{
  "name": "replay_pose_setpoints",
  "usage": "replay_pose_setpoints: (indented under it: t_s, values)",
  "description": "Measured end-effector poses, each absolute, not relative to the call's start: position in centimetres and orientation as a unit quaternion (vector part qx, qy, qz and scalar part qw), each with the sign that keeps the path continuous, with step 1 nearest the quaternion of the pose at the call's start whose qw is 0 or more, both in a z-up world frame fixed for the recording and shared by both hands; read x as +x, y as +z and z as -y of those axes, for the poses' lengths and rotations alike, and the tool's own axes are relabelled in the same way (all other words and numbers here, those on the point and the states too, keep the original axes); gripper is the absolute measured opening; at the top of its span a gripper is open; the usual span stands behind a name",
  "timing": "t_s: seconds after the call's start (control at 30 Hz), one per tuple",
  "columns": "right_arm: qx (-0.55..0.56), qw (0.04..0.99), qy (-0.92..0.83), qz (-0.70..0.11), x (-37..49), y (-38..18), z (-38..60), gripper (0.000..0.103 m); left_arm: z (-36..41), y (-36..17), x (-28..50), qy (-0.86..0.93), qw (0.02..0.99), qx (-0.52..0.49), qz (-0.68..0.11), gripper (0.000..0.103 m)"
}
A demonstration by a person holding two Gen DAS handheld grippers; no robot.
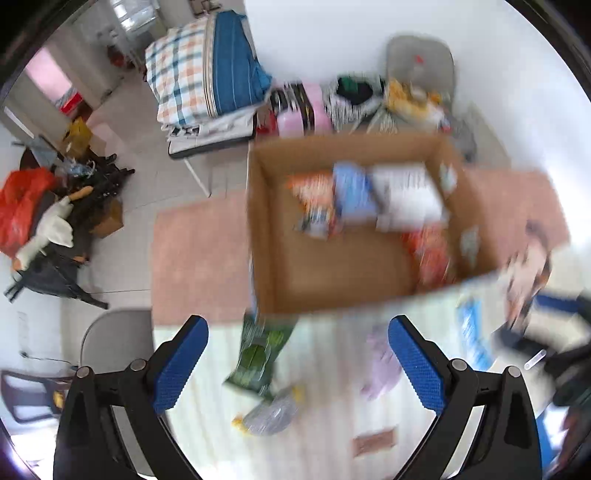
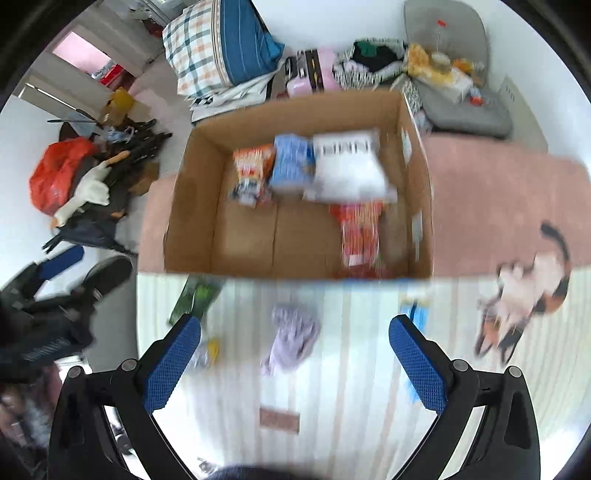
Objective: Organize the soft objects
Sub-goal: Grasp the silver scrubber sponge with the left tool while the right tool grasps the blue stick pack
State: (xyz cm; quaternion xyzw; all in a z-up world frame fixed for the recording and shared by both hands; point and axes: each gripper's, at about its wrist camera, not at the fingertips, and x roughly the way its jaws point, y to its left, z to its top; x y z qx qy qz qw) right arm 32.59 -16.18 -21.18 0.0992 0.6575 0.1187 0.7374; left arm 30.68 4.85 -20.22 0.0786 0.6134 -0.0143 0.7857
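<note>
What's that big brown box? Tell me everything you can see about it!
The cardboard box is plain brown, open on top, sitting upright on a pink mat just behind the striped cloth. It looks like corrugated card with a seam down its floor. Inside lie soft packets: an orange one, a blue one, a white one along the far wall, and a red one near the right wall. Neither gripper touches it.

White walls [image 1: 332, 33] all round, bright even light; pale tiled floor [image 1: 147, 162]; pink rug [image 2: 491, 206] under a striped cloth [image 2: 362, 369]; grey chair [image 2: 458, 66] against the far wall; doorway [image 1: 48, 74] far left, pinkish beyond; clutter heap [image 1: 55, 221] by the left wall.
</note>
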Motion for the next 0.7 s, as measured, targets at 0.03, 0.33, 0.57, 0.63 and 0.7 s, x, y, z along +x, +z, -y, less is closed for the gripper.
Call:
replay_pose_setpoints:
  t_s: [0.03,0.33,0.57,0.63,0.7]
  values:
    - [0.1,0.734,0.112,-0.663,30.9,-21.8,16.9,0.103,-5.1,-21.2,29.7,-0.015,0.777,0.089,-0.622,0.1]
    - [0.107,0.688,0.01,-0.718,23.1,-31.3,21.1,0.103,-6.9,-37.8,23.4,0.009,0.653,0.173,-0.737,0.1]
    - [0.095,0.684,-0.025,-0.722,22.8,-35.0,23.3,0.102,-6.4,-43.4,23.0,0.018,0.597,0.152,-0.787,0.08]
    - [0.08,0.68,-0.039,-0.728,23.8,-36.4,24.1,0.092,-5.8,-43.0,23.0,0.022,0.597,0.13,-0.791,0.071]
    - [0.078,0.671,-0.042,-0.736,24.8,-37.9,24.6,0.083,-5.6,-42.6,22.9,0.024,0.588,0.096,-0.803,0.06]
